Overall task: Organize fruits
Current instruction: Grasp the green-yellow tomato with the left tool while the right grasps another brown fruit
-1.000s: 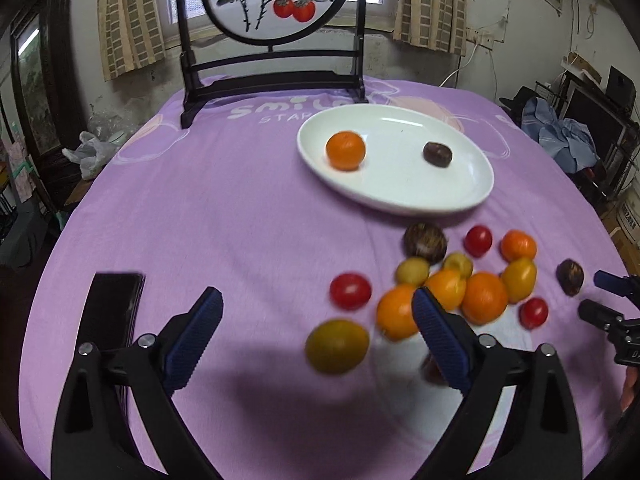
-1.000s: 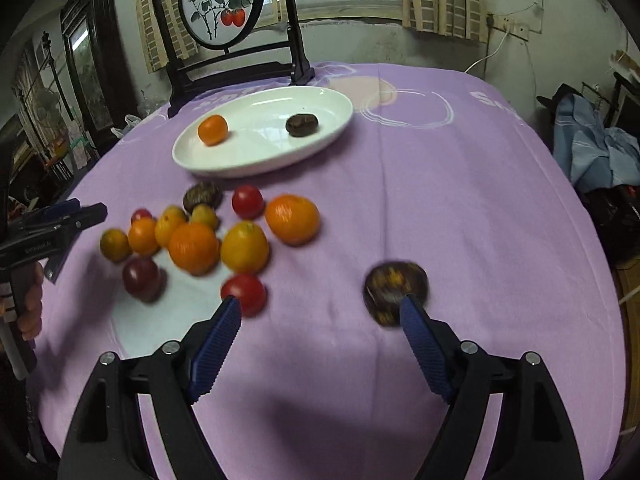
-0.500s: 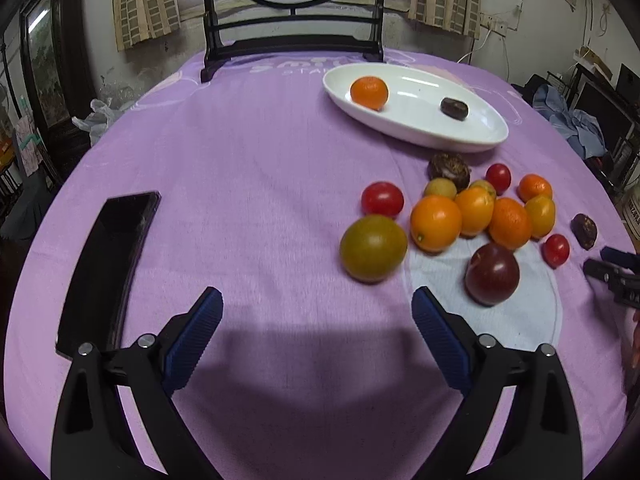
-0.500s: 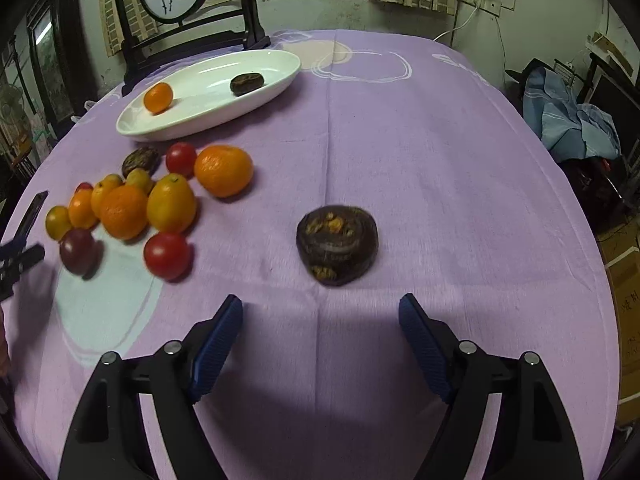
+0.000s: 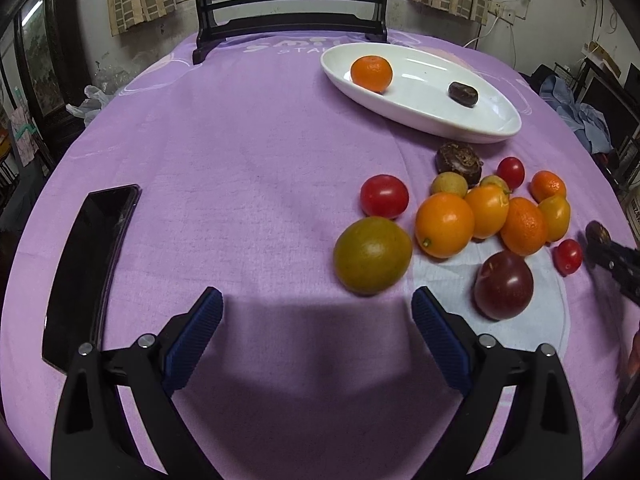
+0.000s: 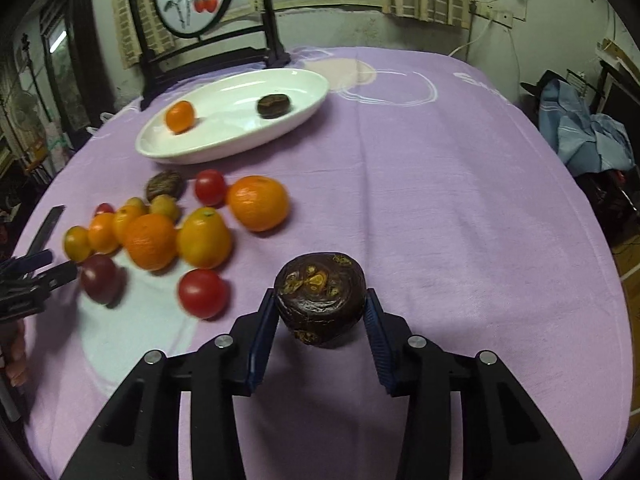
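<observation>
Dark brown fruit (image 6: 320, 298), flattish with orange-flecked top, sits on the purple tablecloth (image 6: 460, 208) between the blue pads (image 6: 264, 330) of the right gripper (image 6: 320, 320); jaws closing, both pads at the fruit's sides and appearing to touch it; it lies apart from the main fruit pile, to the pile's right in the right wrist view.

Pile on the cloth: oranges (image 5: 444, 225), red cherry tomatoes (image 5: 384, 196), yellow kumquat-like fruit (image 5: 556, 216), a dark purple plum-like fruit (image 5: 503, 285), a second brown fruit (image 5: 458, 158); most touching or just beside one another.

Greenish-yellow round fruit (image 5: 372, 255) at the pile's near left edge, just ahead of the left gripper (image 5: 316, 332); left jaws spread wide, nothing between them.

White oval dish (image 5: 492, 128) beyond the pile holds one small orange (image 5: 371, 73) and one small brown fruit (image 5: 463, 94), well apart.

Black phone (image 5: 88, 264) lies flat at left; dark wooden stand (image 5: 288, 28) at the table's far edge.
</observation>
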`<state>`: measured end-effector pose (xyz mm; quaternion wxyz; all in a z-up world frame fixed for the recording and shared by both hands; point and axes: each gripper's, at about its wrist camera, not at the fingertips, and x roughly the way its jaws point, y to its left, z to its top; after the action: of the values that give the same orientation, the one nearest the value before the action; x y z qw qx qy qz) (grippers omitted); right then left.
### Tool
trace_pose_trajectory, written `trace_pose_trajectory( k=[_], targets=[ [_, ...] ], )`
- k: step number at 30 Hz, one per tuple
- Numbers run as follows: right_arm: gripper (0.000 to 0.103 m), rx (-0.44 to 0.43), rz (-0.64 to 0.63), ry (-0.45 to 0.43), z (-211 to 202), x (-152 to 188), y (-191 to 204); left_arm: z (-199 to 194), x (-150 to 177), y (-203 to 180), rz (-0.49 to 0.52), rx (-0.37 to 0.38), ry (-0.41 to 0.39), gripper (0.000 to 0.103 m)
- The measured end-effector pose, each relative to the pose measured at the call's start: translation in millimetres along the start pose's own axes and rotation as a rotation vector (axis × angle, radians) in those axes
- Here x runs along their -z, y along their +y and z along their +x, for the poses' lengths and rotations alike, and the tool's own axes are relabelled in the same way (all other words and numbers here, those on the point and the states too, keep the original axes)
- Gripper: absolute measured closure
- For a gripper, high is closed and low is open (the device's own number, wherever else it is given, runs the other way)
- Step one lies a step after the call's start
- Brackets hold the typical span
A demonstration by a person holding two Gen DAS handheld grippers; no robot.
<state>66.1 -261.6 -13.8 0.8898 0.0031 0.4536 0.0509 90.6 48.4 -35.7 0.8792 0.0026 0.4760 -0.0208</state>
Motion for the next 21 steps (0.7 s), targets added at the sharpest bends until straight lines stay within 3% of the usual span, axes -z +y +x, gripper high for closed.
trace_pose_trajectory(
  k=[9, 10, 11, 13, 16, 21],
  targets=[
    [0.059, -0.093, -0.024, -0.009, -17.7, 11.8, 19.5, 20.2, -16.2, -15.5, 0.029, -0.010, 0.029, 0.019],
    [0.059, -0.097, -0.024, -0.009, -19.1, 12.8, 20.1, 19.0, -17.5, -17.1, 0.034, -0.012, 0.020, 0.029],
    [0.059, -0.101, -0.024, -0.009, -20.8, 13.9, 20.0, 17.3, -18.3, -18.6, 0.043, -0.016, 0.010, 0.046],
    [0.059, -0.104, -0.025, -0.011, -24.1, 14.9, 20.8, 12.5, -19.3, -23.3, 0.064, 0.016, 0.013, 0.062],
    [0.059, -0.108, -0.031, -0.016, -28.7, 15.5, 21.9, 6.8, -17.7, -24.1, 0.036, -0.002, 0.037, 0.063],
    [0.059, -0.123, -0.047, -0.030, -36.3, 12.4, 24.7, -16.9, -19.5, -25.9, 0.051, 0.015, -0.013, 0.063]
  ],
)
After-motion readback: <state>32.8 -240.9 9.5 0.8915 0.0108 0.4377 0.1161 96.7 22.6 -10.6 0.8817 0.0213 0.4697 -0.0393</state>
